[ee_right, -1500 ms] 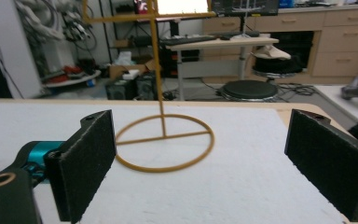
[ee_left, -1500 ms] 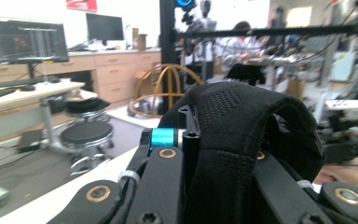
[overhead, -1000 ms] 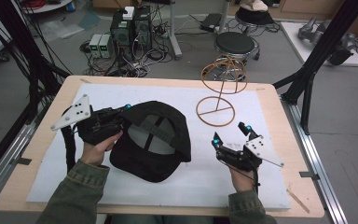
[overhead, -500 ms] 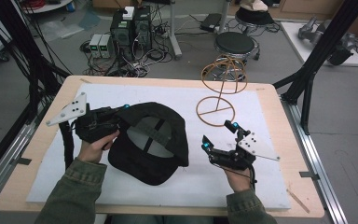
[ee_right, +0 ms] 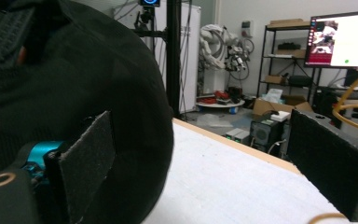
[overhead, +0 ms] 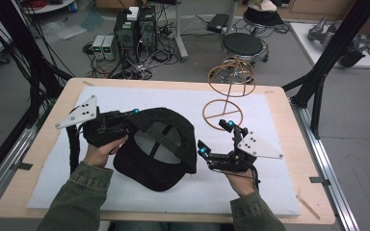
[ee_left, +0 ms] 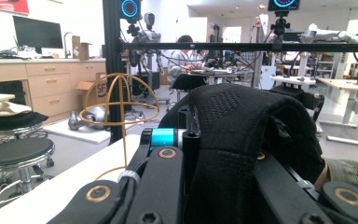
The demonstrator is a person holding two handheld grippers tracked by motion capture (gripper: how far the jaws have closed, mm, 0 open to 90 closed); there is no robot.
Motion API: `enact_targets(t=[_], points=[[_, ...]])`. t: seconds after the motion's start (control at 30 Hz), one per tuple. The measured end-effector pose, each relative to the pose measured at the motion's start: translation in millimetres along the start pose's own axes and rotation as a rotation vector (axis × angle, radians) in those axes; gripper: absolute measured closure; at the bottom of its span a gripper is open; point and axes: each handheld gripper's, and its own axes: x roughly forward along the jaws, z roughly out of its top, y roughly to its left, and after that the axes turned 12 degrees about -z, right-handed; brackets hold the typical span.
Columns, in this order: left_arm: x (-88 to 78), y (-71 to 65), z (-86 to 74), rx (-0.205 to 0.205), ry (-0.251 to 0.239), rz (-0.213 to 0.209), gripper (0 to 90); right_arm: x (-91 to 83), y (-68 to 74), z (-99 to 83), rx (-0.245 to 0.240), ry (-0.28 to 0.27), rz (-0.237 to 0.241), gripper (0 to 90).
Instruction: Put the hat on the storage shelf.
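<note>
The black cap [overhead: 161, 147] is positioned upside down on the white-covered surface [overhead: 250, 187], between the two grippers, near the wire stand [overhead: 227, 91]. The jaws of the left gripper [overhead: 125, 115] are clamped on the cap's rim at its left side. The jaws of the right gripper [overhead: 215, 138] are held wide apart, just beside the cap's right edge, with nothing between them.

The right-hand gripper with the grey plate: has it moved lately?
Yes. The right gripper has shifted left toward the black fabric cap, away from the table's right edge.
</note>
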Motion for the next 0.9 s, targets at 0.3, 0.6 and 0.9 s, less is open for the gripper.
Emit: enact_targets(t=[0.3,0.6,0.9], points=[[10.8,-0.6,0.6,0.003,0.017,-0.019,86.3,4.9,-1.6,5.2,0.009,0.005,0.045,7.8],[24.5,0.5,2.1,0.009,0.021,-0.049,86.3,9.4,-1.5,8.1,0.023,0.014,0.101,7.8],[33.5,0.0,5.1,0.015,-0.005,-0.081,86.2,13.1,0.0,9.4,0.019,0.023,0.174,15.2]])
